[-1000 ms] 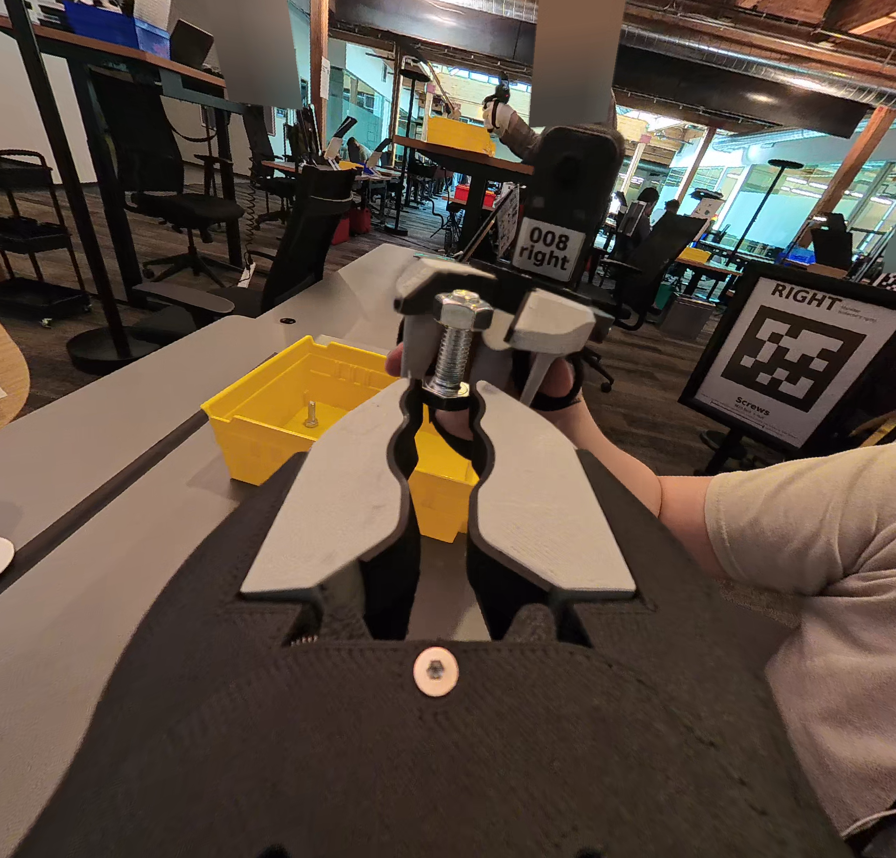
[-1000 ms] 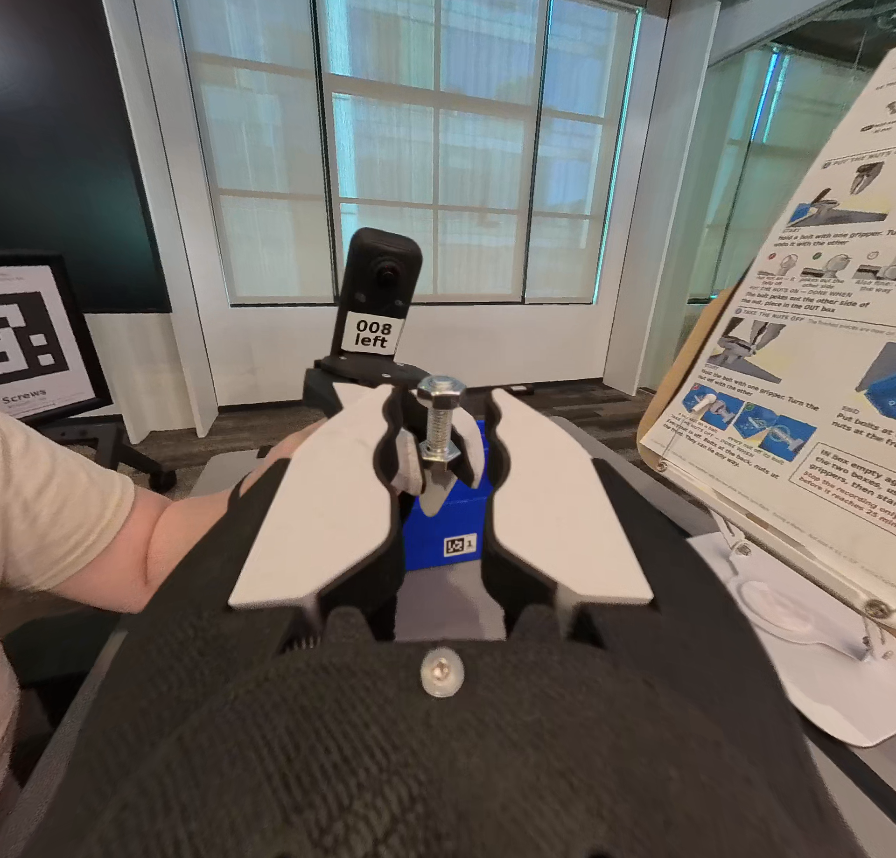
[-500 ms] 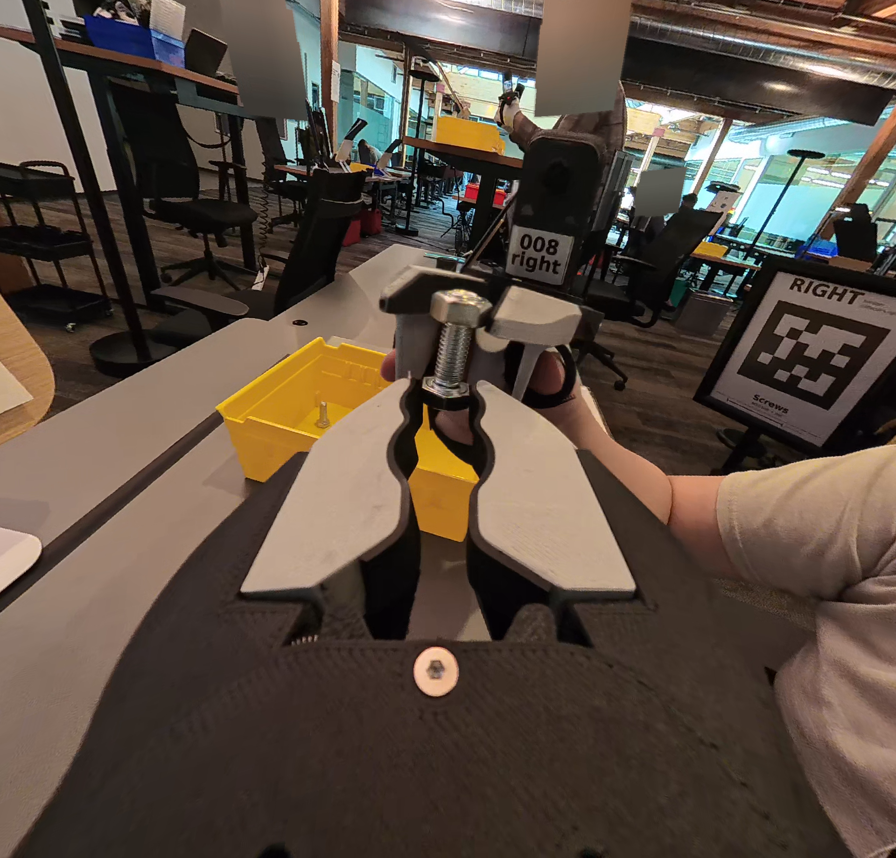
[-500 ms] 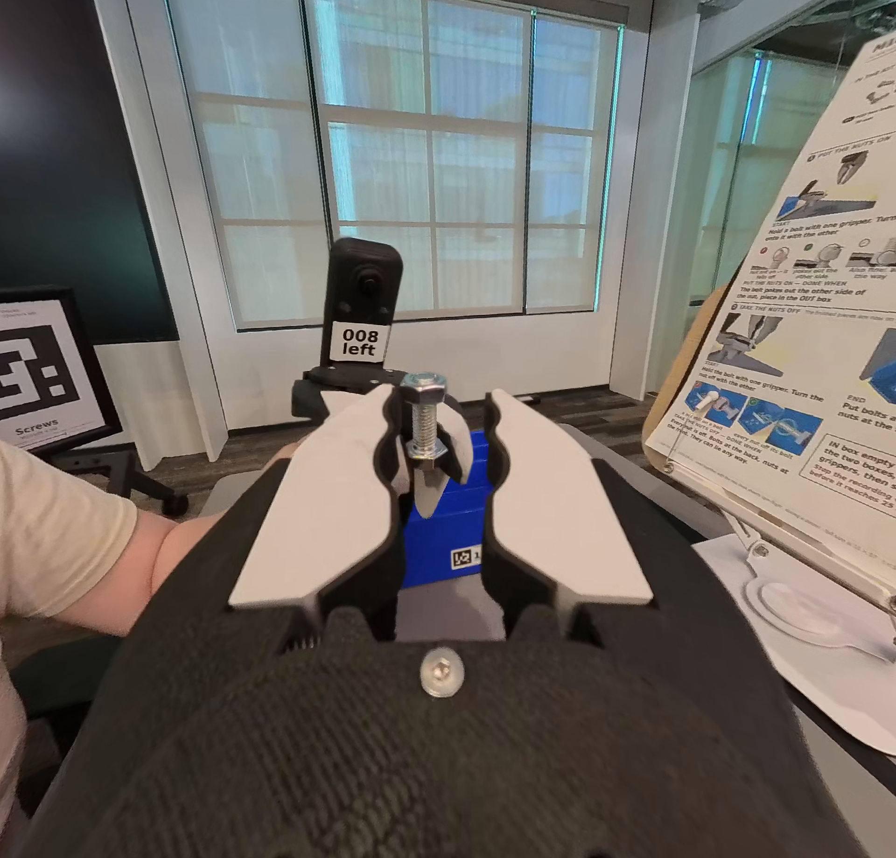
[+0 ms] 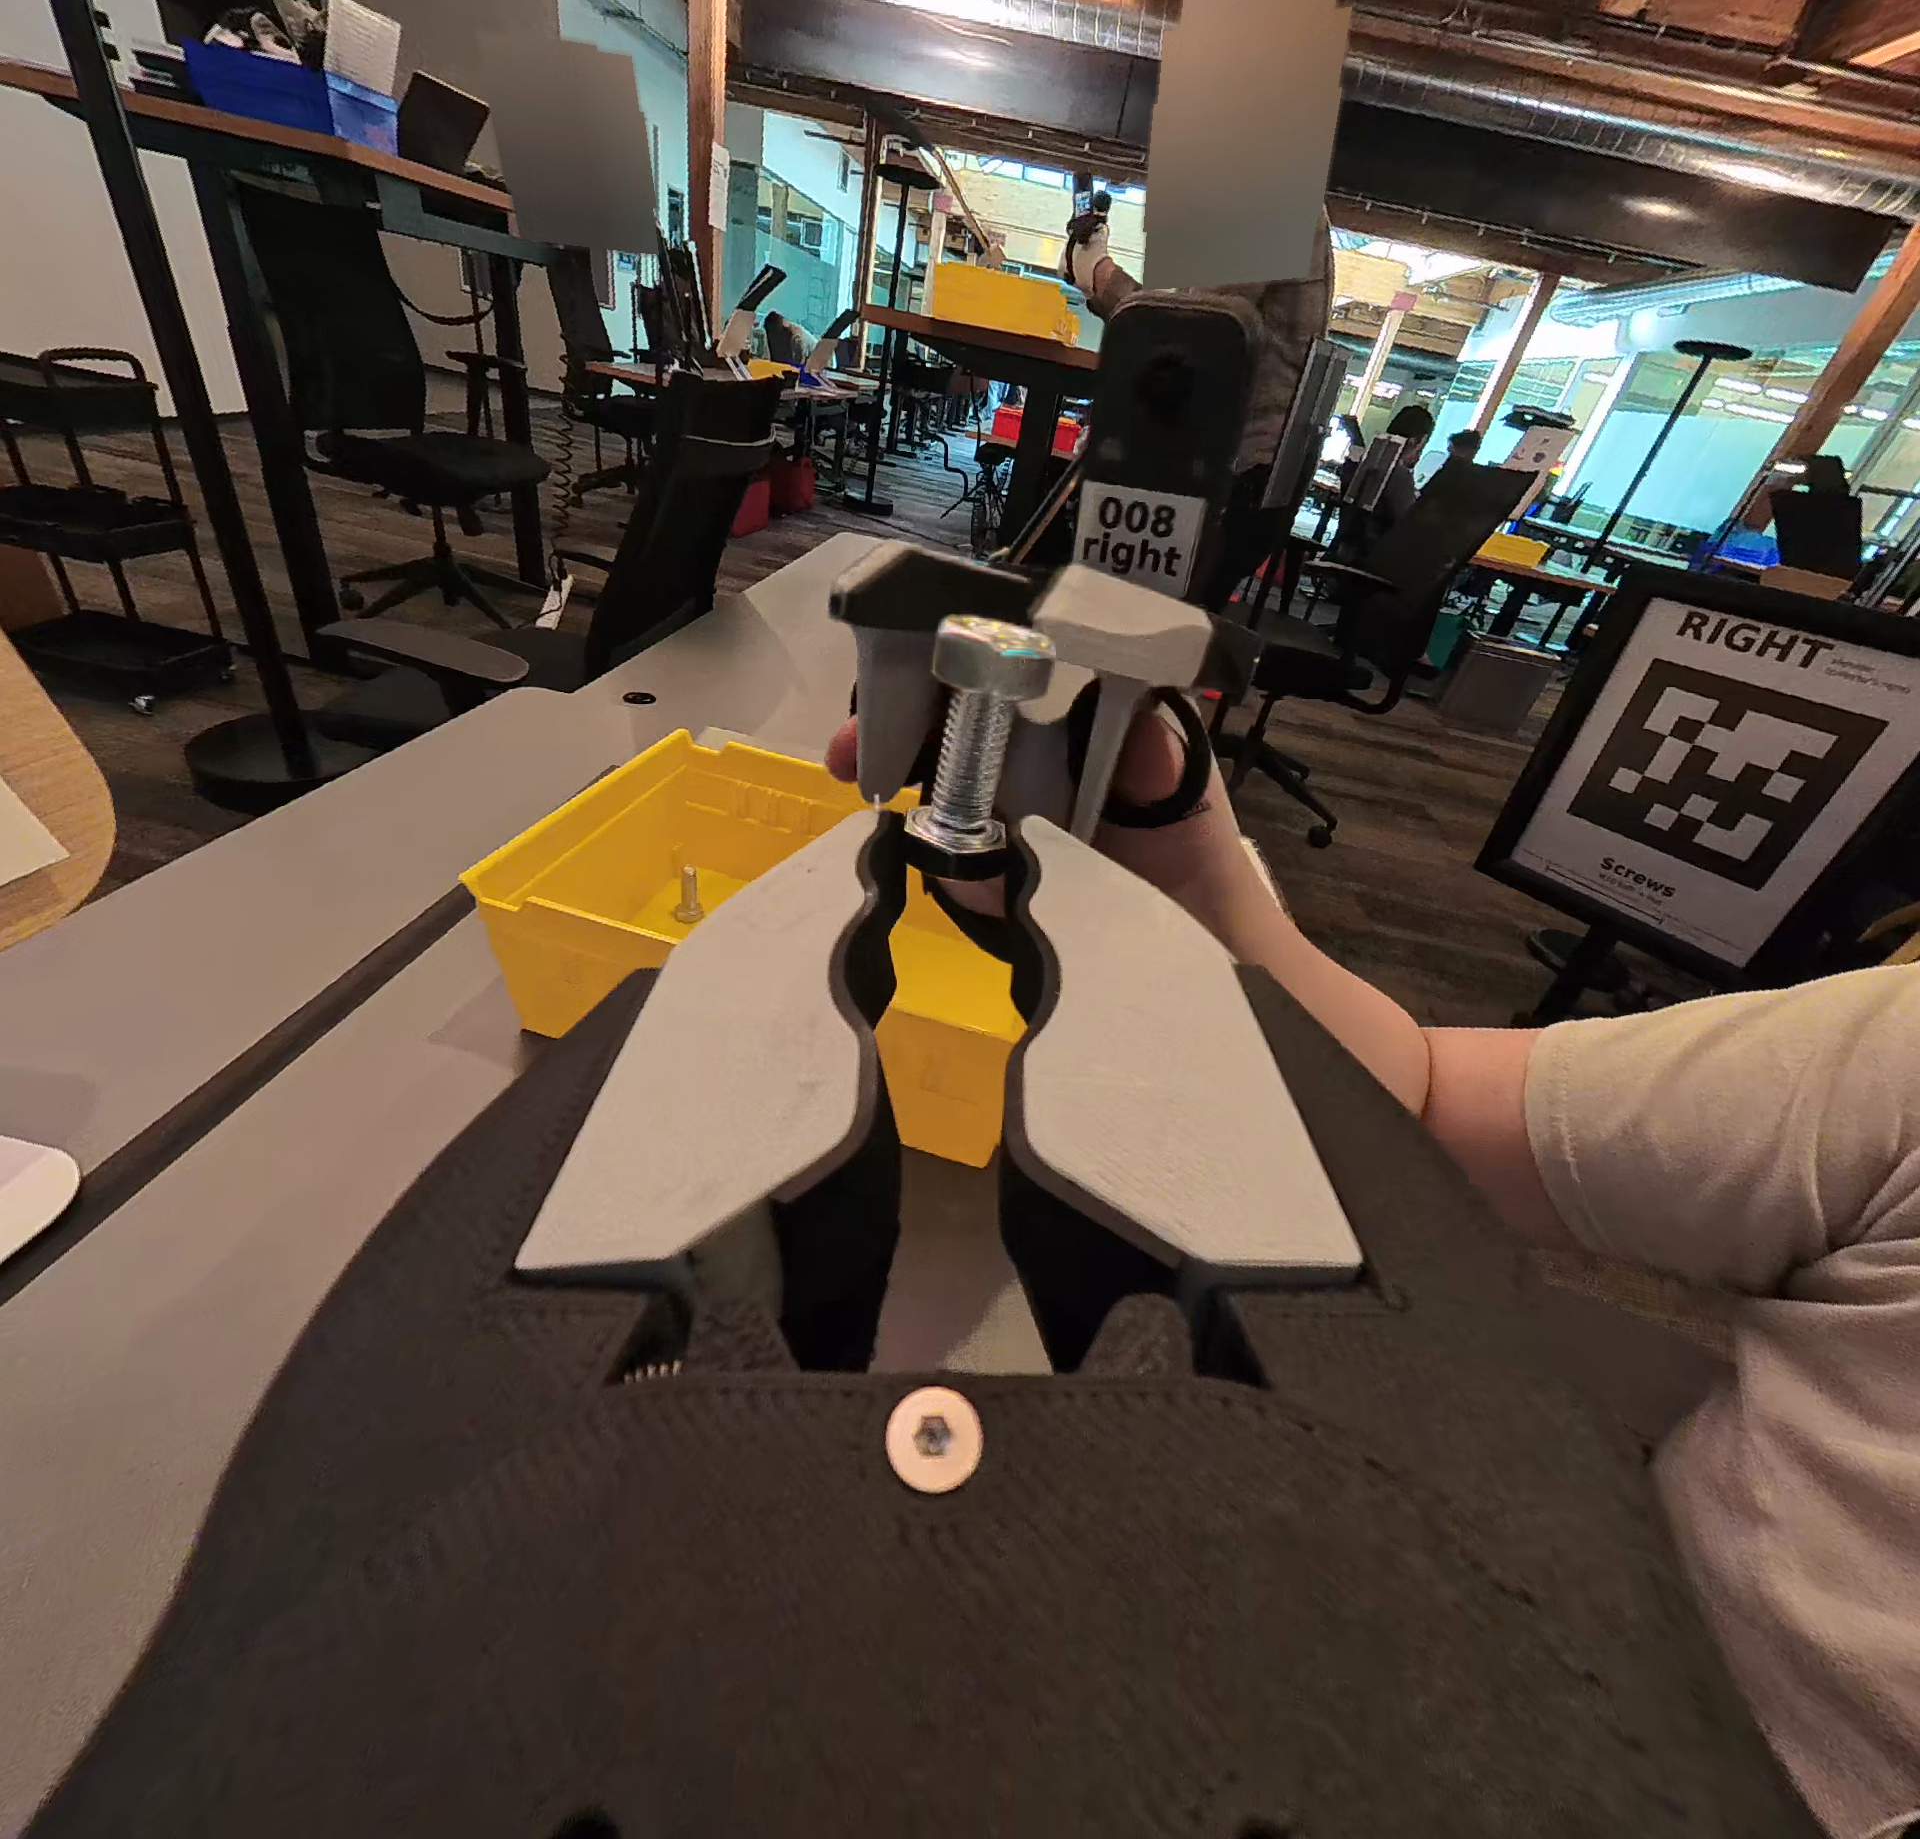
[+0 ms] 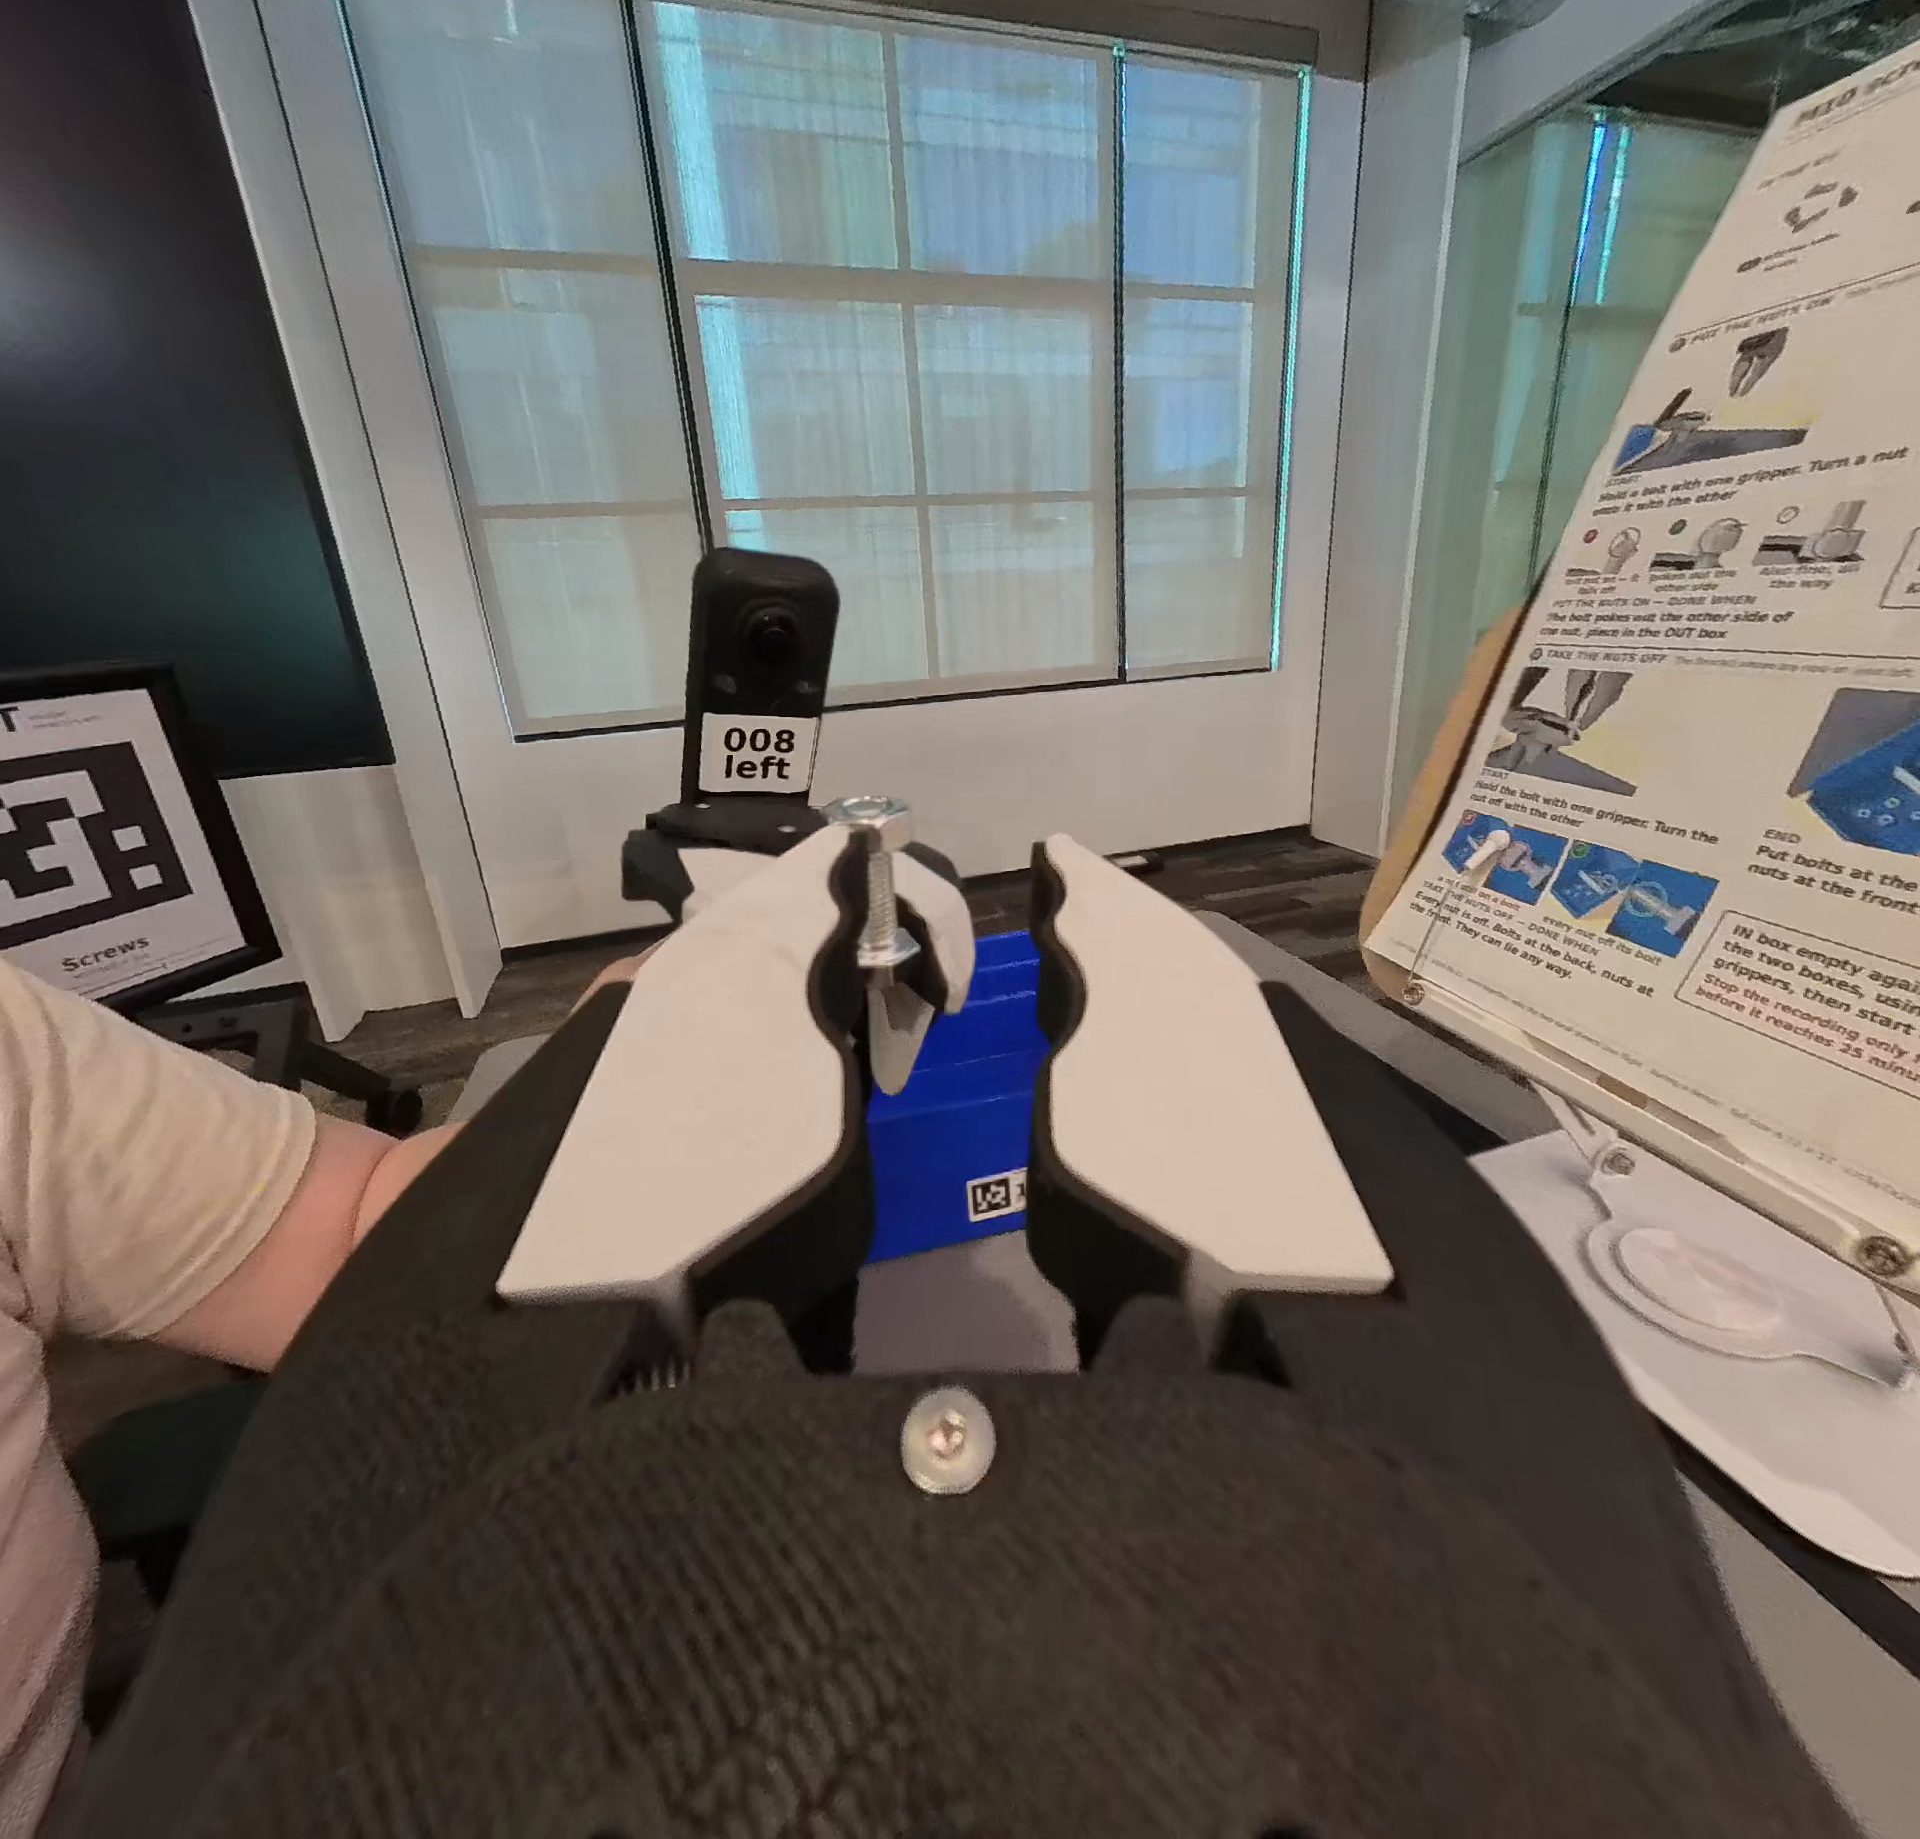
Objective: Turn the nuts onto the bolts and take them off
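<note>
My left tongs (image 5: 951, 854) pinched the nut (image 5: 953, 841) at the lower end of the upright bolt (image 5: 975, 740), above the yellow bin (image 5: 582, 916). My right tongs (image 6: 940, 890) were spread, the bolt just inside the left finger (image 6: 717, 1041) (contact unclear). Both cameras carried white labels.

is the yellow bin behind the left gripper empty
No, a single small bolt stands upright on the floor of the yellow bin, as the left wrist view shows beyond the left gripper.
</note>
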The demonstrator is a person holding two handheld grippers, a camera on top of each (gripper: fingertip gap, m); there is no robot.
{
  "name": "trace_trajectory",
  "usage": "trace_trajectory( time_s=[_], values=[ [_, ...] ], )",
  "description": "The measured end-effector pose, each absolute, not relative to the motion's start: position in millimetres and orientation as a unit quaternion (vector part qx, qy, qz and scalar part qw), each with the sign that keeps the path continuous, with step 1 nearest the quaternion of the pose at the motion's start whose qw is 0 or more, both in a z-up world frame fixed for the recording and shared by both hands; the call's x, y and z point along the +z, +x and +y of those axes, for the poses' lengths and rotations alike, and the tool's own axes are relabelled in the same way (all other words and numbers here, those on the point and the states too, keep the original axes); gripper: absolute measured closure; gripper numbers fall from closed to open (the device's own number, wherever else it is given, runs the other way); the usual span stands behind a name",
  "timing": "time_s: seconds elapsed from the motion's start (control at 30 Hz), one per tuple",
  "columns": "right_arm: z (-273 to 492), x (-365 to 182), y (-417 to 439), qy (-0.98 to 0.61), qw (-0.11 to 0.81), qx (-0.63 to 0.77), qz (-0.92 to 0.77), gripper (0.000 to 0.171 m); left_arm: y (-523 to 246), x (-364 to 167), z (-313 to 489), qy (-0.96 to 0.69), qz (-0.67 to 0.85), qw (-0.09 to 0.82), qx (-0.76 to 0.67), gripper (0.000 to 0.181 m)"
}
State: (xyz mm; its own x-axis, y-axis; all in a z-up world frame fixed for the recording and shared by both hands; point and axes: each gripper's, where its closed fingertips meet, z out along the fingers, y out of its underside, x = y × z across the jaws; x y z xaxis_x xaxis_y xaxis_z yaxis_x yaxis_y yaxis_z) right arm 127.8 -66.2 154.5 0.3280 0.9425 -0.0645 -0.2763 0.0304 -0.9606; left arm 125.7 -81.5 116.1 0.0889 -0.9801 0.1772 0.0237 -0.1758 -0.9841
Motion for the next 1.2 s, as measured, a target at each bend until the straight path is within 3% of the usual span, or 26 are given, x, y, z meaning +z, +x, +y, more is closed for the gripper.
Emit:
trace_trajectory(
  time_s=[0.73, 0.97, 1.07, 1.2],
  values=[
    [-75, 155, 107, -0.513, 0.657, 0.438, -0.336, 0.136, 128, 113, -78, -0.569, 0.430, 0.504, -0.487, 0.163],
    [-81, 157, 107, -0.503, 0.656, 0.437, -0.354, 0.153, 129, 115, -84, -0.561, 0.442, 0.490, -0.501, 0.163],
    [-95, 158, 108, -0.477, 0.630, 0.471, -0.392, 0.152, 132, 116, -99, -0.539, 0.464, 0.441, -0.548, 0.163],
    [-144, 155, 117, -0.373, 0.528, 0.587, -0.487, 0.152, 132, 115, -153, -0.472, 0.525, 0.262, -0.658, 0.163]
  ],
)
